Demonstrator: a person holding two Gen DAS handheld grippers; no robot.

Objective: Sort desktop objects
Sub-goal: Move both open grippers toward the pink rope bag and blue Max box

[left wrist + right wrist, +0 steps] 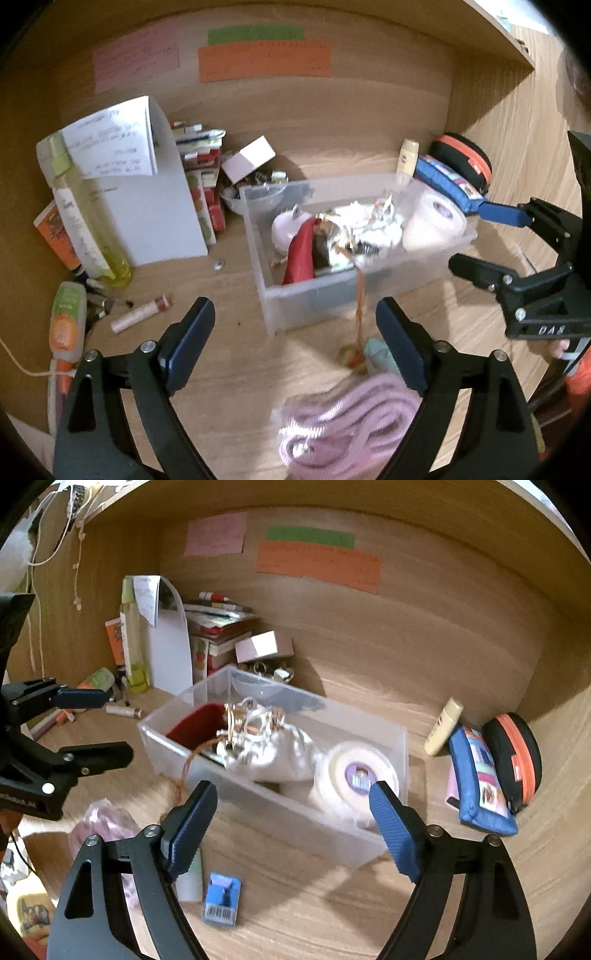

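A clear plastic box stands on the wooden desk and holds a red cloth, a white pouch with shiny trinkets and a pale tape roll. My left gripper hovers open in front of the box, above a coiled pink rope, and holds nothing. An orange string hangs over the box's front wall. My right gripper is open at the box's near wall, close to the tape roll, with nothing between its fingers. Each gripper shows in the other's view: right gripper, left gripper.
Right of the box lie a blue pencil case, a black and orange round case and a cream tube. A small blue barcoded box lies near the front. Books, papers, a yellow bottle and a lip balm crowd the left.
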